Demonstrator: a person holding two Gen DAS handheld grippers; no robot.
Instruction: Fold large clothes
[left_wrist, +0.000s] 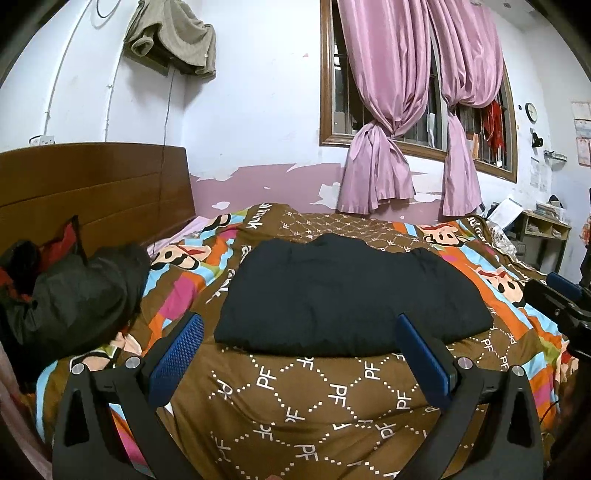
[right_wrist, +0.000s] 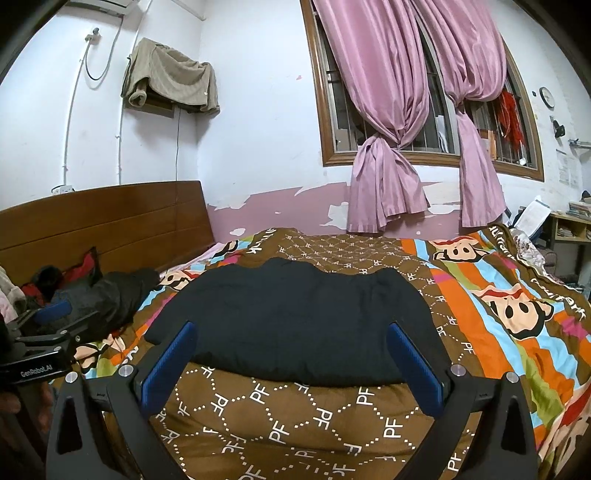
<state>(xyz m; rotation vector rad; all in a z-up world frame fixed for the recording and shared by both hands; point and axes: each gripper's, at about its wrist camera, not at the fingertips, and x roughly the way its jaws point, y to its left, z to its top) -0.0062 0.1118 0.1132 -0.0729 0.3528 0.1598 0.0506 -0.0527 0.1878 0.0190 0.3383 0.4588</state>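
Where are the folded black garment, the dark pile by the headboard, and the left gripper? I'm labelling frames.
folded black garment (left_wrist: 351, 295): left wrist view, middle of its top.
dark pile (left_wrist: 77, 295): left wrist view, grey fabric bulk.
left gripper (left_wrist: 299, 325): left wrist view, midway between fingertips.

a home bedroom: quilted bed (left_wrist: 332, 398), wooden headboard (left_wrist: 92, 192), pink curtains (right_wrist: 388, 110).

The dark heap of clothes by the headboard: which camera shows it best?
The left wrist view: the heap looms large and unblocked. In the right wrist view it is smaller, partly behind the left tool.
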